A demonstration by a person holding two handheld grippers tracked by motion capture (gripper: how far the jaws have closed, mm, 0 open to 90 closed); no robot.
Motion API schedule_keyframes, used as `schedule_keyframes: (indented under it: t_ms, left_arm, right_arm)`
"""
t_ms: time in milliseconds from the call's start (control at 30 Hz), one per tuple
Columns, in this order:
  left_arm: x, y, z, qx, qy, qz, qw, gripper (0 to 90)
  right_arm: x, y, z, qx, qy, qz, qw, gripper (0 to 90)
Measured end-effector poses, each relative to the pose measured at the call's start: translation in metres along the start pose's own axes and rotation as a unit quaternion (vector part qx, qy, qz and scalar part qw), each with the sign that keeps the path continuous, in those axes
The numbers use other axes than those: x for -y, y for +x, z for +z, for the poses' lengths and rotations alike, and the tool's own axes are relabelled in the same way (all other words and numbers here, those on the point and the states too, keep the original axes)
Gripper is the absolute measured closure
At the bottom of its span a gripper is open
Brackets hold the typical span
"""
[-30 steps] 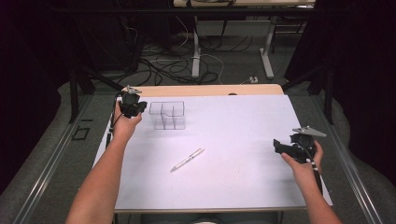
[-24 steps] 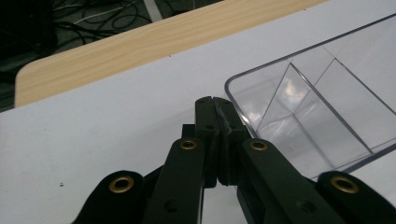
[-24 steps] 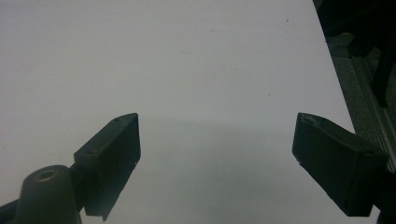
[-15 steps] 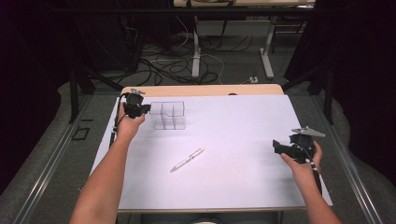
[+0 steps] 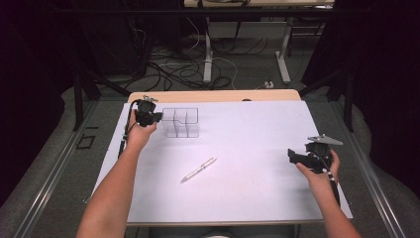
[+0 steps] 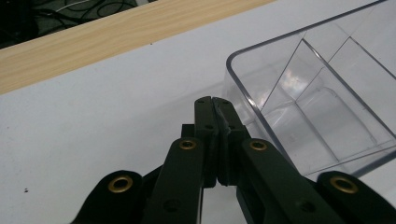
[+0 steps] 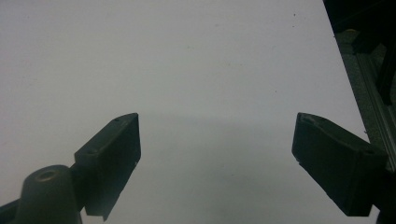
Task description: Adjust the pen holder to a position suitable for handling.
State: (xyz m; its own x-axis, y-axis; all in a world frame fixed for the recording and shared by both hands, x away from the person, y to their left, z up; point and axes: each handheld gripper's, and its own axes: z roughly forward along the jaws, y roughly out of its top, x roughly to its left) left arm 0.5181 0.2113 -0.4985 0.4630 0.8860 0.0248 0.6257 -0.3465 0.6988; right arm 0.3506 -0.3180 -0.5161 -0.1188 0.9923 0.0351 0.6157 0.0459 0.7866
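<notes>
The clear plastic organizer [image 5: 181, 122] is sitting near the table's [image 5: 257, 198] far left corner; the clenched left claw [image 6: 215, 103] is hovering beside its rim, while the right claw [image 7: 215, 158] is gaping empty. Light, rigid and slippery, it probably wants gripping by a wall.

On the desk [image 5: 257, 198]: divided organiser [image 5: 182, 122] toward the far left, pen [image 5: 198, 169] lying nearer, about mid-desk and well apart from it, slanted with one end toward the near left. Left claw [image 5: 157, 116] just beside the organiser's left wall, over the desk's far-left part. Right claw [image 5: 292, 156] at the desk's right edge, well right of the pen. Behind the desk, on the floor, cables [image 5: 173, 69] and the legs of another table [image 5: 208, 47].
</notes>
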Motion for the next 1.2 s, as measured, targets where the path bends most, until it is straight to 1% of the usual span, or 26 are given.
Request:
schedule_keyframes:
  t_ms: [33, 67, 200, 233, 267, 333, 400, 433, 600, 733, 767, 800, 833, 867, 900, 1067, 1133, 1200]
  left_arm:
    - [0.000, -0.001, 0.001, 0.001, -0.004, -0.002, 1.0000, 89.4]
    - [-0.001, -0.004, 0.001, 0.009, -0.007, -0.004, 0.9999, 89.4]
    - [-0.002, -0.010, 0.002, 0.014, -0.005, -0.001, 0.9999, 89.4]
    - [-0.002, -0.014, 0.003, 0.018, -0.007, -0.004, 0.9998, 89.4]
    - [-0.002, -0.014, 0.003, 0.018, -0.007, -0.004, 0.9998, 89.4]
    - [-0.003, -0.021, 0.003, 0.024, -0.005, -0.005, 0.9997, 89.4]
    - [-0.004, -0.023, 0.004, 0.026, -0.007, -0.004, 0.9996, 89.4]
    - [-0.005, -0.028, 0.004, 0.033, -0.008, -0.002, 0.9994, 89.3]
    - [-0.005, -0.038, 0.006, 0.039, -0.009, -0.002, 0.9992, 89.3]
    - [-0.005, -0.047, 0.007, 0.046, -0.007, 0.003, 0.9989, 89.4]
    - [-0.006, -0.051, 0.007, 0.048, -0.008, 0.005, 0.9988, 89.3]
    - [-0.006, -0.051, 0.007, 0.048, -0.008, 0.005, 0.9988, 89.3]
    - [-0.006, -0.056, 0.007, 0.052, -0.008, 0.010, 0.9986, 89.3]
    - [-0.006, -0.056, 0.007, 0.052, -0.008, 0.010, 0.9986, 89.3]
    - [-0.006, -0.058, 0.007, 0.056, -0.009, 0.011, 0.9984, 89.3]
    - [-0.008, -0.071, 0.009, 0.064, -0.008, 0.024, 0.9976, 89.2]
    - [-0.008, -0.073, 0.009, 0.065, -0.006, 0.027, 0.9975, 89.2]
    - [-0.010, -0.079, 0.011, 0.066, -0.010, 0.024, 0.9975, 89.1]
  right_arm:
    - [0.000, 0.000, 0.000, 0.000, 0.000, 0.000, 1.0000, 15.1]
    - [0.000, 0.000, 0.000, -0.001, 0.000, -0.002, 1.0000, 15.1]
    - [0.000, 0.000, 0.000, 0.001, -0.001, 0.000, 1.0000, 15.1]
    - [0.000, 0.000, 0.000, 0.000, 0.000, 0.000, 1.0000, 15.1]
    - [0.000, 0.000, 0.000, 0.000, 0.000, 0.001, 1.0000, 15.1]
    - [0.000, 0.000, 0.000, 0.000, 0.000, -0.002, 1.0000, 15.1]
    - [0.000, 0.001, 0.000, -0.002, 0.001, -0.003, 1.0000, 15.1]
    - [0.000, 0.001, 0.000, -0.003, 0.001, -0.003, 1.0000, 15.1]
    - [0.000, 0.003, 0.000, -0.003, 0.002, 0.002, 1.0000, 15.1]
    - [0.000, 0.004, 0.000, -0.005, 0.000, -0.001, 1.0000, 15.2]
    - [0.000, 0.003, -0.001, -0.005, 0.000, -0.002, 1.0000, 15.1]
    - [0.000, 0.003, -0.001, -0.005, 0.000, -0.001, 1.0000, 15.1]
    - [0.000, 0.003, -0.001, -0.005, 0.000, -0.001, 1.0000, 15.1]
    - [0.000, 0.003, -0.001, -0.005, 0.000, -0.001, 1.0000, 15.1]
    - [0.000, 0.003, -0.001, -0.005, 0.000, -0.003, 1.0000, 15.2]
    - [0.000, 0.003, -0.001, -0.004, 0.000, 0.000, 1.0000, 15.1]
    - [0.000, 0.003, -0.001, -0.006, 0.001, 0.002, 1.0000, 15.2]
    - [0.000, 0.003, -0.001, -0.004, 0.000, -0.001, 1.0000, 15.1]
